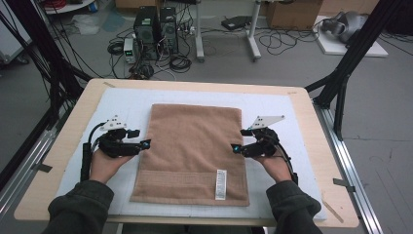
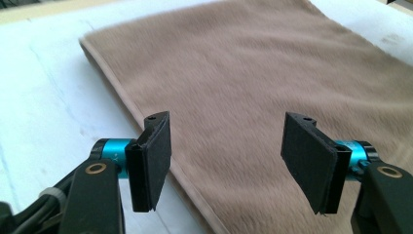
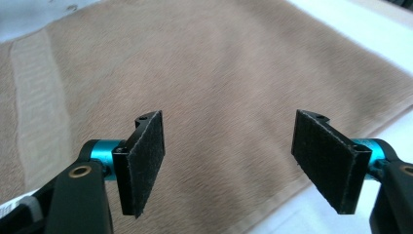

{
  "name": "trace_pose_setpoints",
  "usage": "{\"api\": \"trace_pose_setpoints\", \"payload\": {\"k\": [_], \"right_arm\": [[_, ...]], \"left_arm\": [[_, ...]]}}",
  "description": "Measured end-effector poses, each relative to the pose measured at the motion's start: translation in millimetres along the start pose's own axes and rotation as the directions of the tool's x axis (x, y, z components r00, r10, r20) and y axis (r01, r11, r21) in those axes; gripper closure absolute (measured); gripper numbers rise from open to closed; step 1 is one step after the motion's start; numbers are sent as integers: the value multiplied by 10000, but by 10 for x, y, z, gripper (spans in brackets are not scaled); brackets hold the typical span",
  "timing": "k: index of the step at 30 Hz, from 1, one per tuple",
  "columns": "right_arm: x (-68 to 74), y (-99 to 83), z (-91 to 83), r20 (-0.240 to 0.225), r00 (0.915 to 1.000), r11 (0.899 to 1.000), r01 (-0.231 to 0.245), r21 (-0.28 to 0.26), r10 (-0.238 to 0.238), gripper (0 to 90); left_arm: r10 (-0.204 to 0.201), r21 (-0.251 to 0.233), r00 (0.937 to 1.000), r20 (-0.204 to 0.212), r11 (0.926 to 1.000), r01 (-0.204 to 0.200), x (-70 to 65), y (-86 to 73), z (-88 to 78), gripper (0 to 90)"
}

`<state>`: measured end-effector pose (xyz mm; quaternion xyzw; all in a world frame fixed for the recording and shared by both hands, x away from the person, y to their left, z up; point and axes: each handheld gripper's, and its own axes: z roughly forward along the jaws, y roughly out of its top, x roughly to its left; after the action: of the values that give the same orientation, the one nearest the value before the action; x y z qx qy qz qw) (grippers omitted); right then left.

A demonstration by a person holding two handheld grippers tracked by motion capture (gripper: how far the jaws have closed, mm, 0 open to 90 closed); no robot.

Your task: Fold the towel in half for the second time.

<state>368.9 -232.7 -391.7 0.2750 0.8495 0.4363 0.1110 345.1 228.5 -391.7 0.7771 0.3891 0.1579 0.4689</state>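
a light wooden table (image 1: pixel 311 126) carries a white mat (image 1: pixel 272 105) that covers most of its top. a brown towel (image 1: pixel 192 146) lies flat at the mat's middle.

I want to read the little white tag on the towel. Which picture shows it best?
The high view: the white tag lies near the brown towel's front edge, too small to read. The right gripper view catches a corner of it; the left gripper view shows plain towel.

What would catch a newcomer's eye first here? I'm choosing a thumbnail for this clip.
The brown towel lying flat in the middle of the white mat, its white label near the front edge. Then the left hand-held gripper and right hand-held gripper, both open, flanking its long sides.
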Motion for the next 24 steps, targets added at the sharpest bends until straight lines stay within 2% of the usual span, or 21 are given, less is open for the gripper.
{"api": "trace_pose_setpoints", "payload": {"k": [6, 8, 10, 11, 13, 15, 19, 21, 24], "right_arm": [[-178, 226, -36, 333, 9992, 9997, 210, 137, -215, 279], [-264, 286, -23, 407, 9991, 9999, 104, 134, -109, 280], [-345, 341, 1, 620, 9979, 9998, 174, 79, -178, 294], [-388, 358, 24, 673, 9977, 9999, -18, 100, 11, 292], [-466, 372, 101, 879, 9961, 9994, -75, 346, 44, 293], [-549, 348, 195, 1012, 9948, 9990, -182, 408, 140, 297], [-683, 243, 389, 1375, 9902, 9956, -377, 855, 256, 318], [-756, 173, 466, 1497, 9870, 9910, -748, 1108, 578, 317], [-834, 82, 555, 1747, 9811, 9842, -1086, 1396, 835, 319]], "left_arm": [[265, 17, 9992, -311, 9996, -265, 60, 236, 111, 370], [222, 13, 9990, -396, 9998, -222, 118, 310, 169, 386], [356, 84, 9966, -740, 9993, -351, 190, 364, 238, 390], [199, 28, 9972, -719, 9998, -197, 241, 373, 278, 396], [160, 165, 9950, -989, 9998, -144, 330, 357, 391, 403], [-97, 349, 9946, -1036, 9993, 134, 418, 300, 521, 416], [-354, 1043, 9886, -1463, 9932, 510, 547, 173, 734, 437], [-657, 1339, 9837, -1675, 9870, 887, 562, 121, 815, 445], [-499, 1472, 9801, -1923, 9859, 791, 533, 96, 907, 479]]}}
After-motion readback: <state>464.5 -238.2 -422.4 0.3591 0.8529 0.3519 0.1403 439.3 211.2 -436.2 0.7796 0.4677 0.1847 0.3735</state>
